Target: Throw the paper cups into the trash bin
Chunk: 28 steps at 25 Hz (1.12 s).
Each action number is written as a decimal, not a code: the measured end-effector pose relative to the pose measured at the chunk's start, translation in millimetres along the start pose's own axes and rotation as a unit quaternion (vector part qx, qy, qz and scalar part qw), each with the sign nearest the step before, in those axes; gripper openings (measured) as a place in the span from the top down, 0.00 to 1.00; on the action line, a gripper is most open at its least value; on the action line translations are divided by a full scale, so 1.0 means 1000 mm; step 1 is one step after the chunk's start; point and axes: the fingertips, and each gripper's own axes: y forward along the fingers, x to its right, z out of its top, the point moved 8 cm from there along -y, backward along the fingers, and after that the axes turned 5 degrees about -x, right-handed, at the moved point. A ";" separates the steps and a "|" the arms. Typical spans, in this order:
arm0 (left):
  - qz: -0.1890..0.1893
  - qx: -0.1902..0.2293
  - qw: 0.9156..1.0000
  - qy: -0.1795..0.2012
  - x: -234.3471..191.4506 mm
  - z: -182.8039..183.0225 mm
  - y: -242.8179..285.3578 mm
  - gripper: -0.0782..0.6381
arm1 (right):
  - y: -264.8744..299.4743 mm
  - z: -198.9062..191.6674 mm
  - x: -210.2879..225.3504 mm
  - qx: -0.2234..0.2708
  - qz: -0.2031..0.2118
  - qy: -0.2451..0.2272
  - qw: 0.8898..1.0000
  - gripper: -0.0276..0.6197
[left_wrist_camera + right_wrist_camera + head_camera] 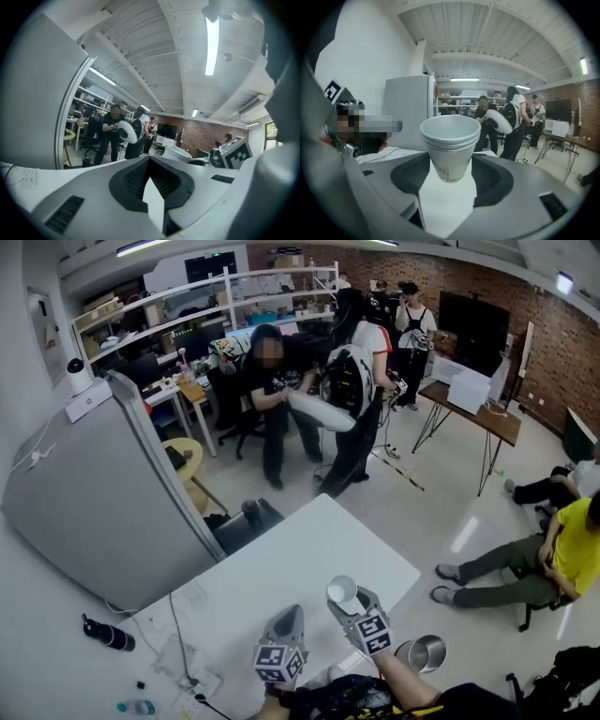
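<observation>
A nested stack of white paper cups [342,593] stands upright between the jaws of my right gripper [347,600], which is shut on its lower part above the right side of the white table [281,563]. In the right gripper view the cups [450,143] fill the middle, gripped near the base by the right gripper [450,165]. A round metal trash bin [421,653] stands on the floor just right of the table. My left gripper [287,622] rests shut and holds nothing near the table's front edge. From the left gripper [151,165] I see the cups [177,152] to its right.
A tall grey partition [94,493] borders the table on the left. Cables [178,643] lie on the table's near left. A black bottle [108,634] lies on the floor. People stand at the back [281,399]; a seated person in yellow [567,554] is at right.
</observation>
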 end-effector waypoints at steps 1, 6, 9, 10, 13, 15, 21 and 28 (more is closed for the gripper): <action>-0.006 -0.001 1.000 0.000 0.001 -0.001 0.002 0.89 | -0.007 -0.001 0.001 0.002 -0.009 0.003 1.000 0.51; -0.041 -0.016 0.999 0.000 0.014 -0.005 0.016 0.89 | -0.042 -0.003 0.013 0.012 -0.050 0.020 0.998 0.51; -0.065 -0.025 0.998 0.002 0.029 -0.006 0.026 0.89 | -0.063 -0.006 0.026 0.014 -0.075 0.030 0.997 0.51; -0.073 -0.027 0.997 0.003 0.034 -0.006 0.031 0.89 | -0.069 -0.008 0.030 0.015 -0.081 0.032 0.996 0.51; -0.096 -0.034 0.995 0.012 0.052 -0.007 0.045 0.89 | -0.086 -0.011 0.045 0.020 -0.098 0.039 0.994 0.51; -0.108 -0.036 0.993 0.020 0.067 -0.007 0.053 0.89 | -0.098 -0.014 0.056 0.027 -0.109 0.043 0.993 0.51; -0.117 -0.039 0.991 0.046 0.127 -0.006 0.076 0.89 | -0.146 -0.020 0.096 0.065 -0.111 0.060 0.990 0.51; -0.146 -0.032 0.986 0.068 0.227 -0.006 0.114 0.89 | -0.230 -0.032 0.162 0.112 -0.127 0.073 0.983 0.51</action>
